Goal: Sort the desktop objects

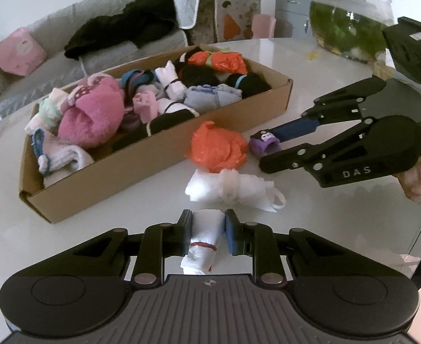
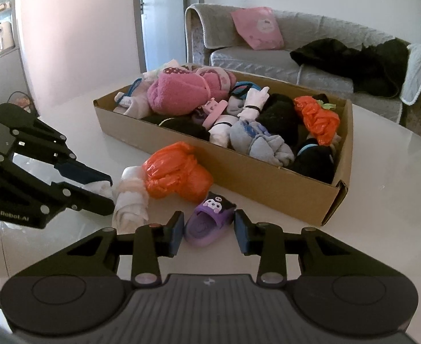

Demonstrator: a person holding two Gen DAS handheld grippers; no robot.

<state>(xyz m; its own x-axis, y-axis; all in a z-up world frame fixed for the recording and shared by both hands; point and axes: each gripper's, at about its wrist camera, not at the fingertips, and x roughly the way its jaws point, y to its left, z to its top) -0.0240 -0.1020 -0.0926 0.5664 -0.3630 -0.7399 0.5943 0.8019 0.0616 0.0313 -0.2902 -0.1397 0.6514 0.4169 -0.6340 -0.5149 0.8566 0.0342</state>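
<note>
Clamping a white bag roll [image 1: 203,229], left hand-held gripper [image 1: 206,228], right hand-held gripper [image 2: 209,226] straddling purple slipper [image 2: 209,220]

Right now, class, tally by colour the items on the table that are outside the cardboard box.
Orange: 1, the orange bag bundle
White: 2, the loose white bundle and the banded white bundle
Purple: 1, the purple slipper
Total: 4
</note>
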